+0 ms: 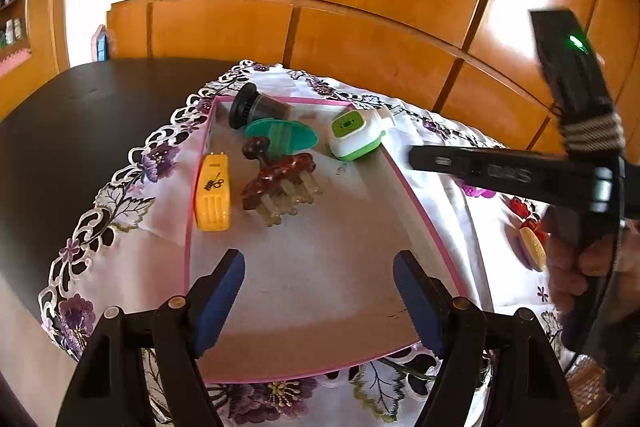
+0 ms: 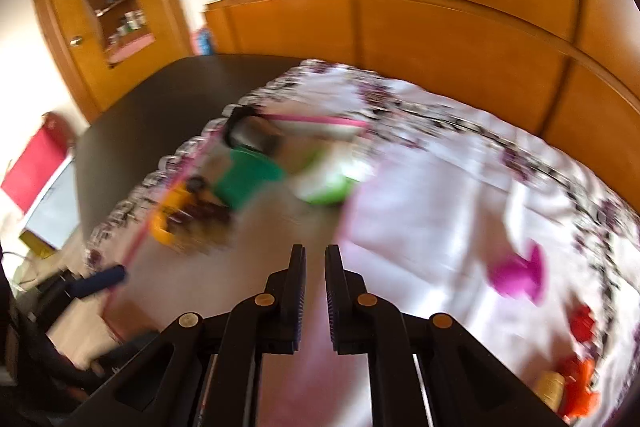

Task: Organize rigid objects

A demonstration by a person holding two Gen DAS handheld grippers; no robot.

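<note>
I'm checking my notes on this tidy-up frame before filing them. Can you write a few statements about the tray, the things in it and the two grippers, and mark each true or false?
1. The yellow item lies inside the pink-rimmed tray, by its left rim. True.
2. The left gripper is clamped on the brown hair claw. False: its jaws stand apart over bare tray floor, holding nothing.
3. The right gripper is nearly shut and empty. True.
4. The tray holds only one thing. False: it also holds a green piece, a black-capped jar and a white-and-green device.
5. A magenta object lies on the cloth outside the tray. True.
</note>
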